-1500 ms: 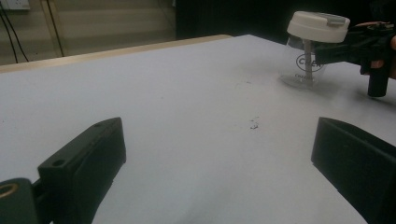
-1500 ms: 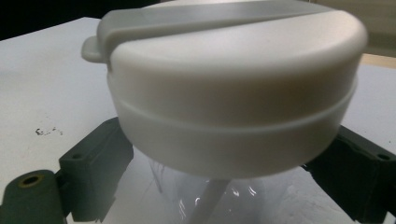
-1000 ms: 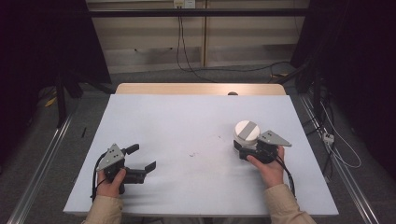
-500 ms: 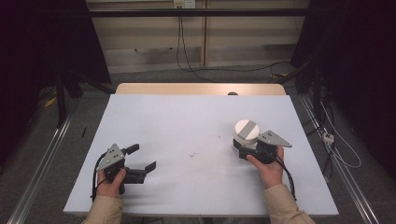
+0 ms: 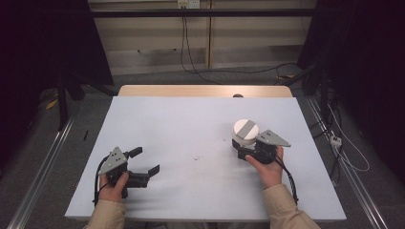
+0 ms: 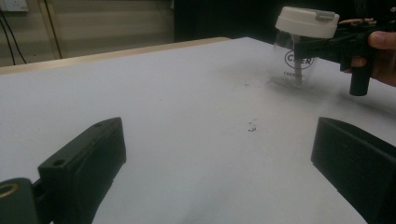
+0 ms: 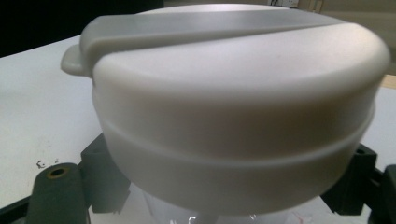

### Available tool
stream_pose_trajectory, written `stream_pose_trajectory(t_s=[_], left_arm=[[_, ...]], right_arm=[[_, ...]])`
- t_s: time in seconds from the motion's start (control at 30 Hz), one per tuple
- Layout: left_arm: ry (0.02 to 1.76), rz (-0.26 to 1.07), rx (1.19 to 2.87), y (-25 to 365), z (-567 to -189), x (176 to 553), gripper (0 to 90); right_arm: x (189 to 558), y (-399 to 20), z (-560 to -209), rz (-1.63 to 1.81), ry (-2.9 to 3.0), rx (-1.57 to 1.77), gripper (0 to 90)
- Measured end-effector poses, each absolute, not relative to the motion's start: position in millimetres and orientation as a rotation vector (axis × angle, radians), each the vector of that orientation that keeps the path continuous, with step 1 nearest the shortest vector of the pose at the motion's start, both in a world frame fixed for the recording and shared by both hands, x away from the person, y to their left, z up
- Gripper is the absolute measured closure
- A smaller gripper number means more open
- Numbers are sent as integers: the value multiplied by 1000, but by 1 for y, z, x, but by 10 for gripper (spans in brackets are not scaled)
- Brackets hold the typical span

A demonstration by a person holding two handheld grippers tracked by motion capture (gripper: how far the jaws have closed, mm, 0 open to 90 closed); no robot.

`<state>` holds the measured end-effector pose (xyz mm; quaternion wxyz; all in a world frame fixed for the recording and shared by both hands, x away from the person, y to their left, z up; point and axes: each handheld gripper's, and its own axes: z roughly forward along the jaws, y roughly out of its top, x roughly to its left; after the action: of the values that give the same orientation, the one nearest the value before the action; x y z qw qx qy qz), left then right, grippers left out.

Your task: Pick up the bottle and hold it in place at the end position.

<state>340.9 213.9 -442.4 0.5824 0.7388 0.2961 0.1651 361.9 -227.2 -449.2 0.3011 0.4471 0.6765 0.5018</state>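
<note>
A clear plastic cup (image 5: 246, 131) with a white lid stands on the right half of the white table (image 5: 191, 119). My right gripper (image 5: 240, 146) is shut on the cup's clear body just under the lid, held by a hand from the near right. In the right gripper view the lid (image 7: 233, 116) looms close, with a black jaw on either side of the cup below it. The left gripper view shows the cup (image 6: 299, 65) far off at upper right, clamped by the right gripper (image 6: 306, 46). My left gripper (image 5: 145, 161) rests open near the front left, with nothing between its jaws (image 6: 219, 154).
A few small dark specks (image 5: 197, 158) lie mid-table. A wooden strip (image 5: 200, 90) runs along the table's far edge. Metal rails (image 5: 43, 162) and cables (image 5: 344, 152) lie on the floor at both sides.
The right gripper and the cup have edged slightly to the left. The left hand and its gripper have stayed where they were.
</note>
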Motion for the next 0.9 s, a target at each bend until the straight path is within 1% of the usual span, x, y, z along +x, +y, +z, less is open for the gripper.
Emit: stream_pose_trajectory(t_s=[0.9], left_arm=[[688, 383, 1723, 215, -443, 341, 28]], right_arm=[[380, -205, -439, 1362, 1802, 1164, 183]])
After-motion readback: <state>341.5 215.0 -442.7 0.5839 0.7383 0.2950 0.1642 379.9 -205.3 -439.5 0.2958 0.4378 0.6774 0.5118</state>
